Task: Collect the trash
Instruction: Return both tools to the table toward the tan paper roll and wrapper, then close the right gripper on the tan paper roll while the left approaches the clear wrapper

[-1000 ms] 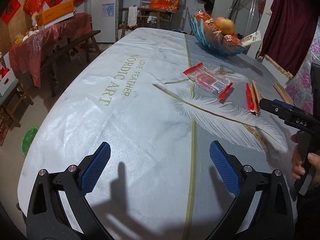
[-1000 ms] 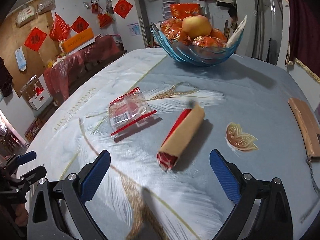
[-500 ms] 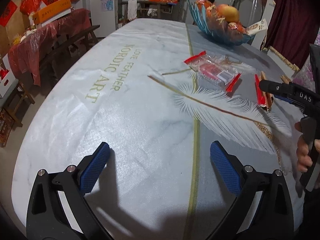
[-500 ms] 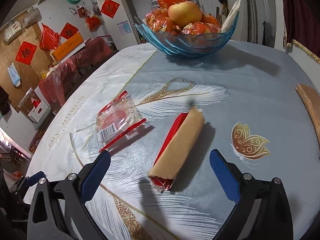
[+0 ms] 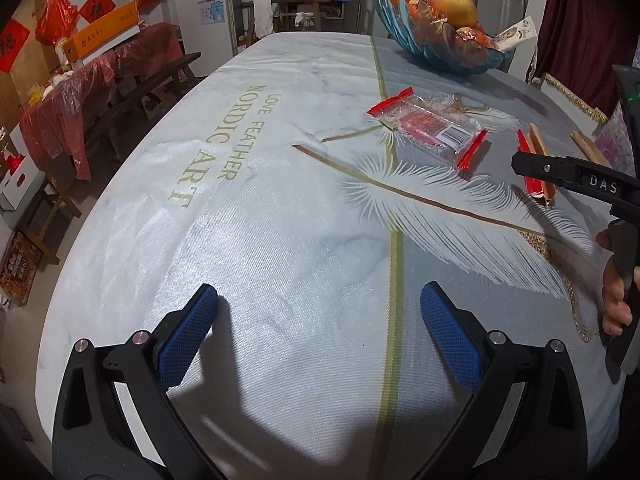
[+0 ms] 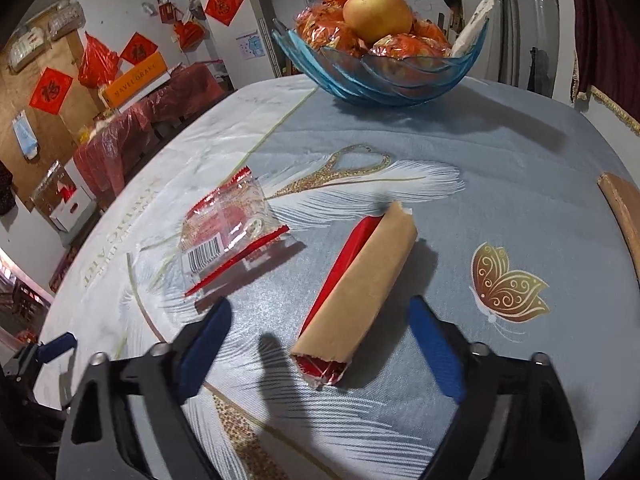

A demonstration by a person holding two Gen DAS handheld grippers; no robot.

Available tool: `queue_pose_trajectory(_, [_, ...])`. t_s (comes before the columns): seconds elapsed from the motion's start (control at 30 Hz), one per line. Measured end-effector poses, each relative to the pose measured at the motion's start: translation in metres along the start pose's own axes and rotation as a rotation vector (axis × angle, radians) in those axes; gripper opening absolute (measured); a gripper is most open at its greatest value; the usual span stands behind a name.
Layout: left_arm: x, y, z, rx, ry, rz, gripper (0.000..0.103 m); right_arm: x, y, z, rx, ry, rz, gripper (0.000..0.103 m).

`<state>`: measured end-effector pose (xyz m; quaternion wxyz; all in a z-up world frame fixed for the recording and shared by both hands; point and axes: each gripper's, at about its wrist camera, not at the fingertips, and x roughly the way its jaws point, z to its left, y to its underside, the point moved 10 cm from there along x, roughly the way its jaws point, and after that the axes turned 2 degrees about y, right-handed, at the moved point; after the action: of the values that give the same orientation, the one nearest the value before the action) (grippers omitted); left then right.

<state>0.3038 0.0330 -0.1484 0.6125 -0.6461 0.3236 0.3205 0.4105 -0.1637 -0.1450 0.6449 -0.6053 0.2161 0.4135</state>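
Note:
A tan and red rolled wrapper (image 6: 360, 280) lies on the tablecloth, its near end between the blue fingers of my right gripper (image 6: 320, 320). The jaws are closing and the pads stand apart from the wrapper on both sides. A clear plastic wrapper with red edges and a barcode (image 6: 228, 236) lies to its left. In the left wrist view the clear wrapper (image 5: 432, 124) and the rolled wrapper (image 5: 536, 168) lie far ahead to the right. My left gripper (image 5: 316, 328) hangs open over bare cloth with nothing between its fingers.
A blue glass fruit bowl (image 6: 384, 68) with an apple stands at the table's far end. A brown strip (image 6: 624, 208) lies at the right edge. A hand (image 5: 616, 296) holds the right gripper's handle. Benches and red-covered furniture (image 5: 92, 92) stand left of the table.
My right gripper has come down and forward over the rolled wrapper, and its jaws have narrowed. My left gripper has sunk a little toward the cloth.

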Motion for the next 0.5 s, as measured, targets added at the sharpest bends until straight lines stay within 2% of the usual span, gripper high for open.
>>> queue_pose_trajectory(0.03, [0.0, 0.0, 0.0, 0.005, -0.005, 0.002, 0.097, 0.0, 0.0, -0.002, -0.01, 0.023, -0.004, 0.07])
queue_pose_trajectory(0.07, [0.0, 0.001, 0.0, 0.009, -0.008, 0.004, 0.097, 0.0, -0.001, -0.004, -0.02, 0.042, -0.008, 0.044])
queue_pose_trajectory(0.1, [0.0, 0.001, 0.0, 0.011, -0.01, 0.005, 0.097, -0.001, -0.001, -0.006, -0.032, 0.064, -0.008, 0.028])
queue_pose_trajectory(0.13, [0.0, 0.001, 0.0, 0.011, -0.01, 0.005, 0.097, -0.004, -0.001, -0.009, -0.025, 0.061, -0.008, 0.024])
queue_pose_trajectory(0.4, [0.001, 0.0, -0.001, 0.005, -0.016, 0.018, 0.097, -0.051, 0.001, -0.033, 0.061, -0.001, -0.093, 0.024])
queue_pose_trajectory(0.5, [0.005, -0.008, -0.016, 0.011, 0.032, 0.047, 0.097, -0.067, 0.008, -0.043, 0.075, -0.018, -0.108, 0.025])
